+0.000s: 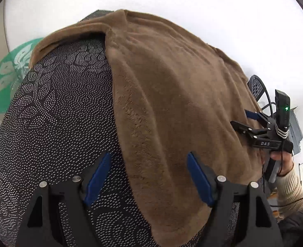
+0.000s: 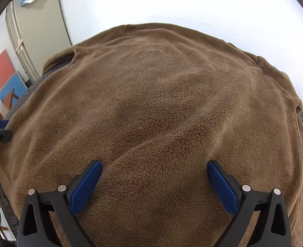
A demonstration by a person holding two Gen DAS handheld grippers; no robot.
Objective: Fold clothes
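Brown fleece garment (image 2: 151, 113) covers our dotted tabletop (image 1: 54, 123); both hand-held grippers, left (image 1: 149, 177) and right (image 2: 154, 185), are spread; the right reads "DAS".

Bare patterned tabletop (image 1: 54, 123) is left open beside the brown fleece garment (image 1: 172, 103); the garment's opposite edge is occupied by the right tool (image 1: 241, 121).

white wall (image 2: 172, 4) behind, bright even light. red and blue foam mats (image 2: 5, 80) lean against left wall, beside grey door (image 2: 40, 30).
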